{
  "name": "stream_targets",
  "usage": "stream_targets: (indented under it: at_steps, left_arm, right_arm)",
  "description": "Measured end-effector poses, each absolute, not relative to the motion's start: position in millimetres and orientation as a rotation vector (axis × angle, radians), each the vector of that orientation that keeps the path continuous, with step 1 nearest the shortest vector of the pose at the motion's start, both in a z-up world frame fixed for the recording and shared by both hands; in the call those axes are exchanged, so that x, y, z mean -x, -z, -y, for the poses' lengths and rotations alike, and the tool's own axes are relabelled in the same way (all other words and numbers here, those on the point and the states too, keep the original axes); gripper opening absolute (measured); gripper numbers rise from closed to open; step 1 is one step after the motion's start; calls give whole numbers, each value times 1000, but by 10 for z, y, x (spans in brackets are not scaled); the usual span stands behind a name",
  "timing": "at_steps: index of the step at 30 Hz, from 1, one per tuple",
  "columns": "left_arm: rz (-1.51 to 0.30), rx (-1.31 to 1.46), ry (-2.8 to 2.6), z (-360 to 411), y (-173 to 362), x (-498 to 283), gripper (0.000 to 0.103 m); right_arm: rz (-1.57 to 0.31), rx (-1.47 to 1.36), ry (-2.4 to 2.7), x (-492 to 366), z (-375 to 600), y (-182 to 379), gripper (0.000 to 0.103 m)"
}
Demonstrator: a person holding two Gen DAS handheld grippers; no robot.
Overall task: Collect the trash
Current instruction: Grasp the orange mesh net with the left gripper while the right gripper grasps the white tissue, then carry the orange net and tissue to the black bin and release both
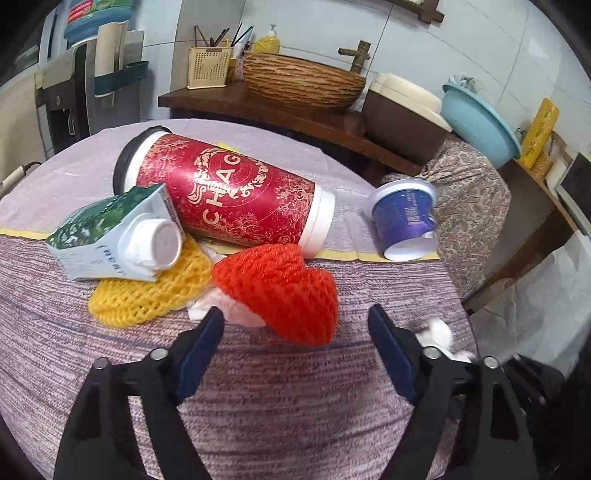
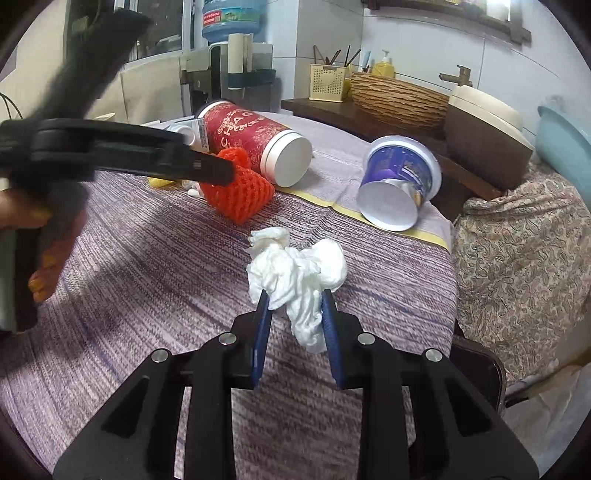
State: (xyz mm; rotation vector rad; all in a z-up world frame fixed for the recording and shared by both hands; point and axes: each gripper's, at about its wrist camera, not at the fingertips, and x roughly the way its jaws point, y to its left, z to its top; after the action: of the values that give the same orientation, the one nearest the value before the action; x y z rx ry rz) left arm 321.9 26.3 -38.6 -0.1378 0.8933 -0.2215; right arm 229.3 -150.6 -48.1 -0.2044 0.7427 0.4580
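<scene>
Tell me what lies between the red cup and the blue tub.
Only bare purple cloth lies between the red cup and blue tub, clearest in the right wrist view.

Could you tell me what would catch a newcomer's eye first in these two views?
Probably the big red paper cup lying on its side mid-table, with the bright orange foam net in front of it, just ahead of the open left gripper. Nearer, the right gripper pinches a crumpled white tissue.

cup (image 1: pixel 229 192) behind foam net (image 1: pixel 280 291), carton (image 1: pixel 110 236) left

A lived-in home: water dispenser (image 2: pixel 229 22), woven basin (image 1: pixel 303 81) with brass tap (image 1: pixel 356 55), cloth-covered table (image 1: pixel 258 387).
</scene>
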Motion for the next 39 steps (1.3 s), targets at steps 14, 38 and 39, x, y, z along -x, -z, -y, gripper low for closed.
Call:
stream_targets:
  at_steps: [14, 38, 39]
  left_arm:
    - [-897, 173, 265, -247, 428, -2941, 17]
    - [-860, 118, 640, 1323, 277, -2109, 17]
    - [-872, 112, 656, 1433, 311, -2112, 17]
  right_arm:
    - [-678, 83, -406, -1853, 1934, 426, 28]
    - [-695, -110, -104, -1247, 3320, 781, 28]
    - [-707, -115, -91, -1257, 3369, 836, 28]
